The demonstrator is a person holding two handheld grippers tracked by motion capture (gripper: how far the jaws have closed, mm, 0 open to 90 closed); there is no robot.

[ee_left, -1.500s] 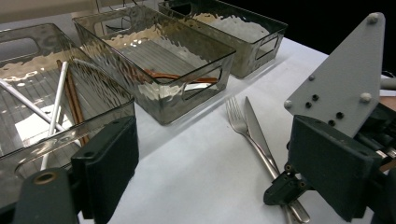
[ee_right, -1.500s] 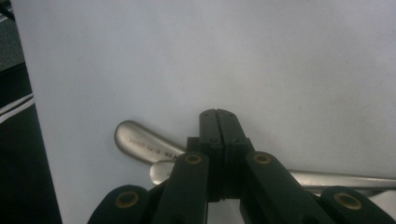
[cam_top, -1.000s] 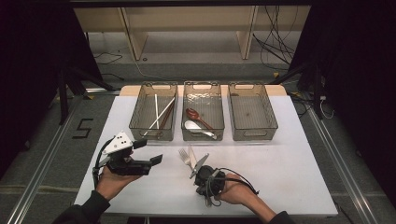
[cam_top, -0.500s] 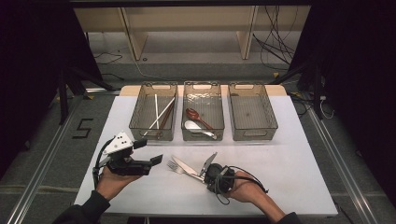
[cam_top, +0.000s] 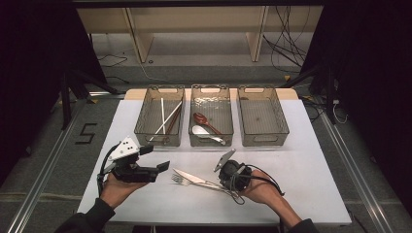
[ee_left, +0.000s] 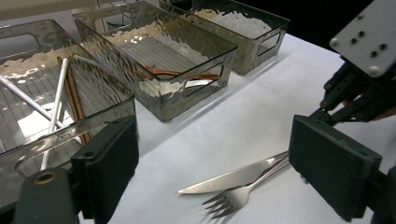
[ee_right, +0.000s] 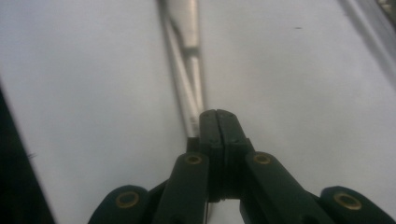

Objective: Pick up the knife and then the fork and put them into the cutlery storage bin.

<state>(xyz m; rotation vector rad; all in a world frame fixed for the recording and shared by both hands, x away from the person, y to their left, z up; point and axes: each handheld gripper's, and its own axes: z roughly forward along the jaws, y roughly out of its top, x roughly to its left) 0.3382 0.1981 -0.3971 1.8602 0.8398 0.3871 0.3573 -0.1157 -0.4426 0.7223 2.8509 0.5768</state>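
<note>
- The right gripper (cam_top: 227,180) has its jaws pressed together on the handle ends of a knife (cam_top: 190,176) and a fork (cam_top: 180,180); its own view shows the two pads meeting flat with the handles (ee_right: 190,74) running out ahead of them
- Both pieces lie low over the white table (cam_top: 311,160), blade and tines pointing toward the left gripper (cam_top: 163,166), whose jaws stand wide apart with nothing between them
- Judged from the trays, the left tray (cam_top: 160,116) takes chopsticks, the middle tray (cam_top: 211,116) takes spoons, and the right tray (cam_top: 262,116) is bare (a likely home for the pair)
- To do this well, keep the squeeze firm, since two thin handles can scissor apart
- Lift level so the tips clear the tray rim, then lower inside before letting go
- Keep the left gripper back from the path
</note>
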